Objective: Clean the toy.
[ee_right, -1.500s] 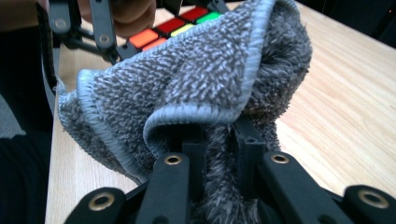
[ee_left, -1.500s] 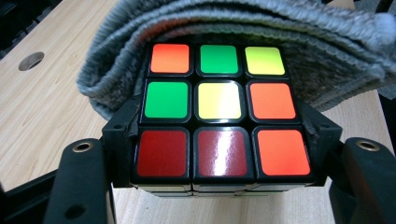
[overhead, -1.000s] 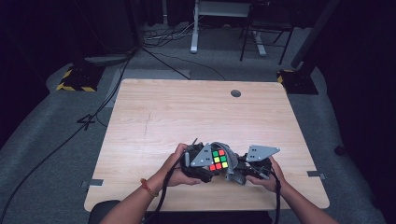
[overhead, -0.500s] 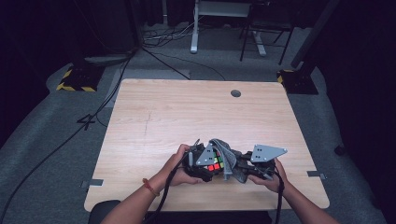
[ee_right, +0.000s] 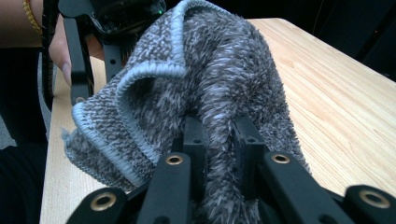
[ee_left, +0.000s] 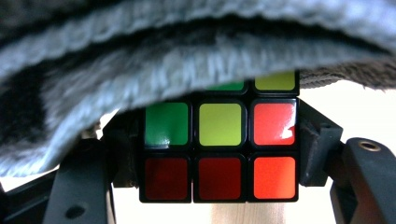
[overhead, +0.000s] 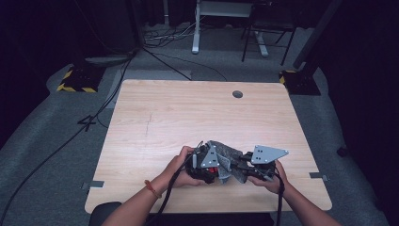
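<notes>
Near the bench's front edge, the left hand-held gripper clamps the puzzle cube; the right hand-held gripper, pinching the grey cloth, has drawn it over the cube's top, so wiping seems underway.

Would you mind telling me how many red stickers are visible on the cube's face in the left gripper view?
3: one red sticker at the middle row's right and two dark red stickers at bottom left and centre; the cloth may hide more.
</notes>
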A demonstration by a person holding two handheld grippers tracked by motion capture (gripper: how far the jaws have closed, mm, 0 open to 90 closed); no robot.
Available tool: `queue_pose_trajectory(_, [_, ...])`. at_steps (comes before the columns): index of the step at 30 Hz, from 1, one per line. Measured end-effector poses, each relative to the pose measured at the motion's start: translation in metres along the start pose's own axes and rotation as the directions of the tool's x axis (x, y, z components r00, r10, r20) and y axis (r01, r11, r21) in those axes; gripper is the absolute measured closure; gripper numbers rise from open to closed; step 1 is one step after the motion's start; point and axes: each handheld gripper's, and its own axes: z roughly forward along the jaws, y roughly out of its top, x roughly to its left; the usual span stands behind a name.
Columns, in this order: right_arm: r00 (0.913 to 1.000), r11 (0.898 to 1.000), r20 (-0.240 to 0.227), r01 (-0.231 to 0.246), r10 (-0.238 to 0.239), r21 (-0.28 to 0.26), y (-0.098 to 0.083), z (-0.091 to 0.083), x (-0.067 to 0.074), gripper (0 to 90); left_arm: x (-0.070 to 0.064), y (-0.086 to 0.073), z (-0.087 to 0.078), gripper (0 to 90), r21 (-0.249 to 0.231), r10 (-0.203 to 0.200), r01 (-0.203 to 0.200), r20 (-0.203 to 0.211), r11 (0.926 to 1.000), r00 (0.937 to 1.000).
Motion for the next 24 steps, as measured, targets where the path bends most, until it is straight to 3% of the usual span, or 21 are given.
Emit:
queue_pose_trajectory(5, [0.9991,0.999,0.042,-0.002,0.0,0.044,-0.004,0.0,-0.007,78.7,-0.001,0.003,-0.002,33.4,-0.019,0.017,-0.017,0.0,0.9997,0.9999])
queue_pose_trajectory(8, [0.9971,0.994,0.076,-0.015,0.007,0.105,-0.016,0.003,-0.018,78.7,-0.002,0.005,-0.009,33.4,-0.041,0.024,-0.024,-0.002,0.9989,0.9997])
queue_pose_trajectory(9, [0.9972,0.994,0.068,-0.037,0.029,0.106,-0.02,0.004,-0.021,78.6,-0.002,0.005,-0.011,33.4,-0.052,0.021,-0.022,-0.005,0.9984,0.9998])
queue_pose_trajectory(12, [0.9982,0.993,0.059,-0.016,0.009,0.114,-0.027,0.006,-0.021,78.6,0.0,0.005,-0.017,33.4,-0.08,0.021,-0.022,-0.014,0.9965,0.9997])
queue_pose_trajectory(18, [0.9983,0.991,0.011,-0.058,0.057,0.119,-0.033,0.011,-0.022,78.6,0.002,0.006,-0.027,33.4,-0.137,0.011,-0.013,-0.015,0.9905,0.9998])
queue_pose_trajectory(20, [0.9977,0.993,-0.013,-0.065,0.067,0.102,-0.034,0.013,-0.02,78.8,0.002,0.006,-0.027,33.4,-0.14,0.021,-0.024,-0.025,0.9899,0.9995])
queue_pose_trajectory(22, [0.9939,0.994,-0.059,-0.09,0.094,0.063,-0.033,0.012,-0.019,78.9,0.002,0.006,-0.027,33.3,-0.153,0.011,-0.012,-0.009,0.9882,0.9999])
queue_pose_trajectory(24, [0.992,0.994,-0.07,-0.102,0.106,0.05,-0.032,0.012,-0.017,79.1,0.005,0.004,-0.027,33.1,-0.159,-0.002,0.004,0.011,0.9873,0.9999])
